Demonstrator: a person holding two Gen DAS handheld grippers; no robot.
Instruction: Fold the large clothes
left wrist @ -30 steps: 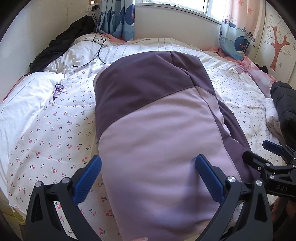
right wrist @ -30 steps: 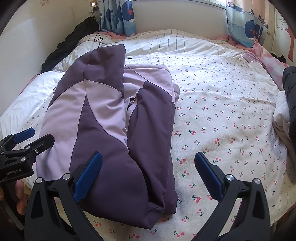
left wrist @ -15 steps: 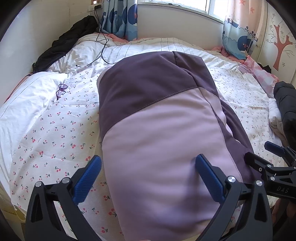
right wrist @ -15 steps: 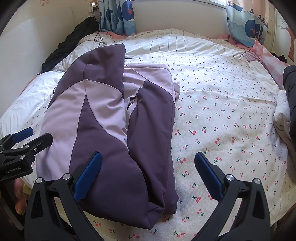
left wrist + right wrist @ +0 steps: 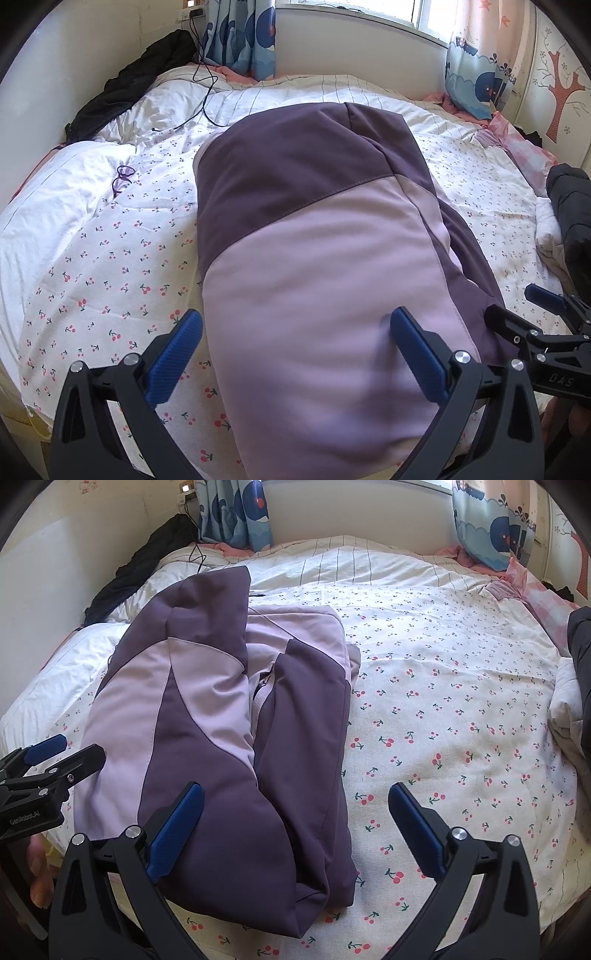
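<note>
The garment is a padded jacket point(image 5: 221, 746) in two tones, dark purple and pale lilac, and it lies on the left half of the bed point(image 5: 461, 686), on the sheet with the cherry print. Its near end reaches almost to the near edge of the mattress, and its far end points toward the window wall.

In my judgement the first part of the folding is already done. In the right wrist view the two sides are turned in toward the middle, so the jacket makes one long narrow strip, with a seam-like gap running along it where the two flaps meet. No sleeve sticks out on either side. What is left, as far as I can judge, is to fold this long strip across, near end over far end or the reverse, and then to smooth it.

The left tongs point(image 5: 295, 354) are wide open and hold nothing. They hover over the near end of the jacket point(image 5: 317, 258): one blue finger is over the sheet just left of the cloth, the other over the lilac panel. I cannot tell if they touch it.

The right tongs point(image 5: 295, 819) are also wide open and empty. One finger stands over the dark purple near corner, the other over the bare sheet to the right.

A pair of purple glasses point(image 5: 123, 179) lies on the bed to the left, apart from the jacket.
</note>
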